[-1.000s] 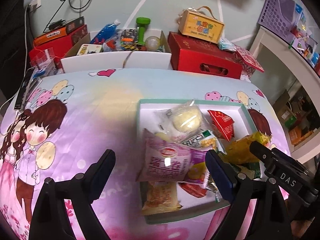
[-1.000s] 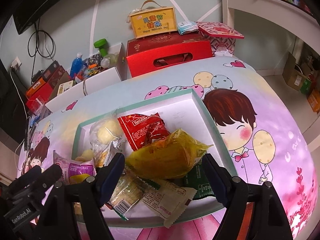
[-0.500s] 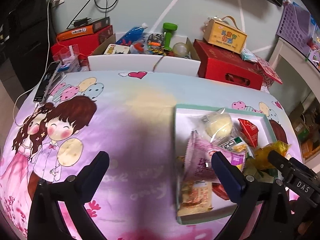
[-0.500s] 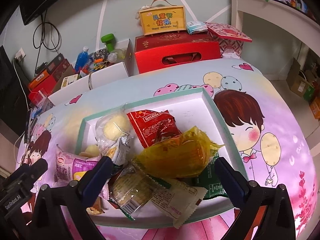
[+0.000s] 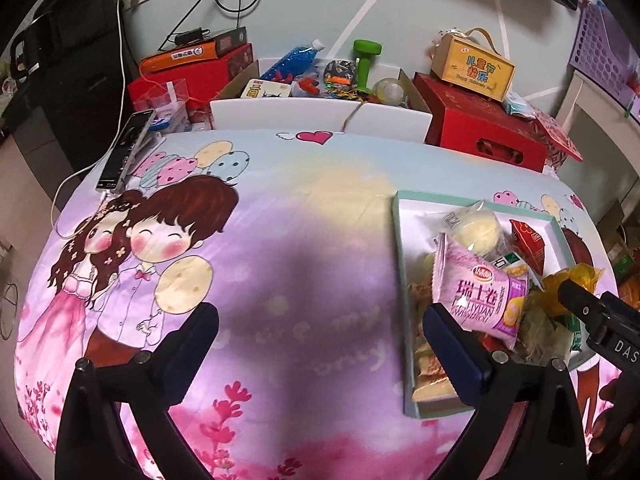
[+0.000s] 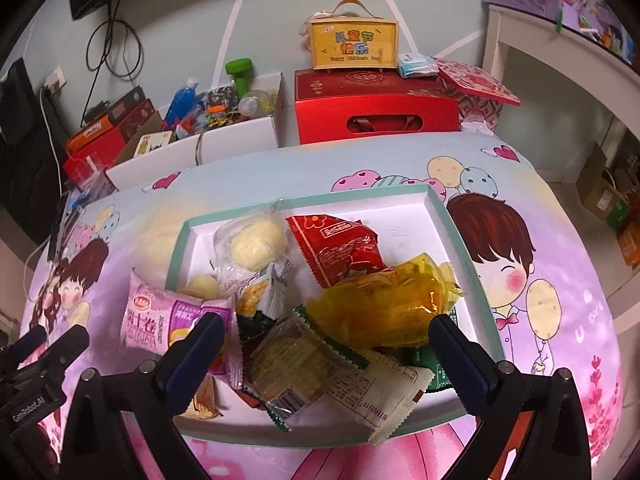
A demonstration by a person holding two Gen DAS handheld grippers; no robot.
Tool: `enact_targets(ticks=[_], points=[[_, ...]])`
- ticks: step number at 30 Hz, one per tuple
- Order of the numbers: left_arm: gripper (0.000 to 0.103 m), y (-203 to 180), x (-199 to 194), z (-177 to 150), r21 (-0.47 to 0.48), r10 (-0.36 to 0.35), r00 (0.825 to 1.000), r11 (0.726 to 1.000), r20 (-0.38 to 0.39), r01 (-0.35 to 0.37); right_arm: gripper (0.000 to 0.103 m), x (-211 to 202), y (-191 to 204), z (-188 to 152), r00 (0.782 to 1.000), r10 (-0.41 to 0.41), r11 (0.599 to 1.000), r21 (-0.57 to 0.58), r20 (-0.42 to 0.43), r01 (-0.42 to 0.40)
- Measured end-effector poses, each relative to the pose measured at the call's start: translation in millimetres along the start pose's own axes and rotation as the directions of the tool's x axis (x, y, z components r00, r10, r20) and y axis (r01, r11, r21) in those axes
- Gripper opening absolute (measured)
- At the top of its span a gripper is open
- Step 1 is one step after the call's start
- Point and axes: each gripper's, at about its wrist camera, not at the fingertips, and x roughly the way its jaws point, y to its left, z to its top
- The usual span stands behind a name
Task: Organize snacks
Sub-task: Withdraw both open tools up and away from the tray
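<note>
Snacks: a loose heap of wrapped packets in the shallow teal-rimmed tray [image 6: 460,236] on the cartoon-print tablecloth [image 5: 280,240]; none is gripped.
Tray contents: a clear-wrapped pale bun [image 6: 256,246], a red packet [image 6: 340,244], a crumpled yellow bag [image 6: 384,304] on top of the heap, a cracker pack [image 6: 292,364], a white sachet [image 6: 380,396] and green wrappers beneath.
Overhang: the purple Swiss-roll packet [image 6: 168,320] lies across the tray's left rim, partly out over the cloth; the white sachet pokes past the near rim.
Right gripper [image 6: 324,340]: jaws have just been opening and now stand wide, released, straddling the heap; whether the pads touch a wrapper I cannot tell.
Left gripper [image 5: 320,328]: jaws have just been opening, released, nothing between them; poised over bare cloth left of the tray, its right finger [image 5: 452,344] in front of the tray's left edge.
Risk, pick: packets overlap, so closing on one would likely drag or pinch a neighbour.
Risk, spill: a nudge could tip the purple packet or the sachet off the rim.
Risk, crush: the bun and crackers look soft or brittle; a hard squeeze may damage them.
Risk, collision: both tools work near the same tray edge and could knock together.
Beyond the table: an open white carton [image 5: 320,114] holds a green dumbbell, a blue bottle and small toys; a red gift box [image 6: 376,108] carries a yellow handled case [image 6: 354,42].
</note>
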Motion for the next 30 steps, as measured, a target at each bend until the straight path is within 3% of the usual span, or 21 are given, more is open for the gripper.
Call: enact_targets(ticks=[9, 16, 30], points=[[0.102, 14, -16, -13, 0.003, 0.039, 0.999, 0.999, 0.02, -0.039, 0.103, -17, 15, -6, 0.999, -0.013, 1.0, -0.021, 0.03, 0.013], [0.102, 22, -21, -32, 0.019, 0.174, 0.984, 0.984, 0.02, -0.175, 0.103, -19, 25, -24, 1.0, -0.014, 0.999, -0.035, 0.017, 0.014], [0.102, 37, -25, -61, 0.017, 0.146, 0.989, 0.989, -0.028, -0.146, 0.103, -26, 37, -61, 0.999, -0.037, 0.997, -0.071, 0.001, 0.037]])
